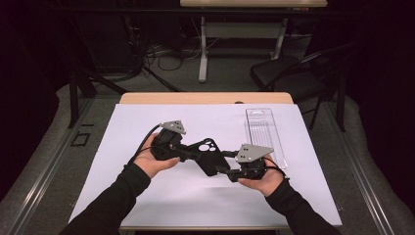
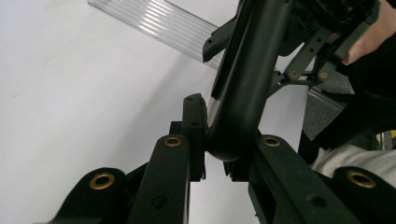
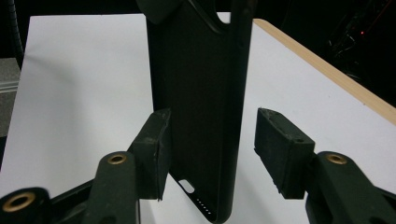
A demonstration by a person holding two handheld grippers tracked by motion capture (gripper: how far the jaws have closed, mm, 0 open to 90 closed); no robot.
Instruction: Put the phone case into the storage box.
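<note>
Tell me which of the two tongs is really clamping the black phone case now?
The left tongs: their pads press the black phone case. The right tongs stand apart, with a gap beside the case.

In the left gripper view, the black phone case (image 2: 247, 70) runs out past the top edge, so its far end is cut off, and its near end sinks between the left gripper (image 2: 217, 144), hiding the contact there. In the right gripper view, the case (image 3: 198, 93) leaves the frame at the top, its camera cutout only partly shown. The right gripper (image 3: 210, 140) has one pad just beside the case's edge; whether they touch is perhaps unclear. In the high view, the clear plastic tray (image 1: 264, 132) disappears behind the right gripper's grey plate.
</note>
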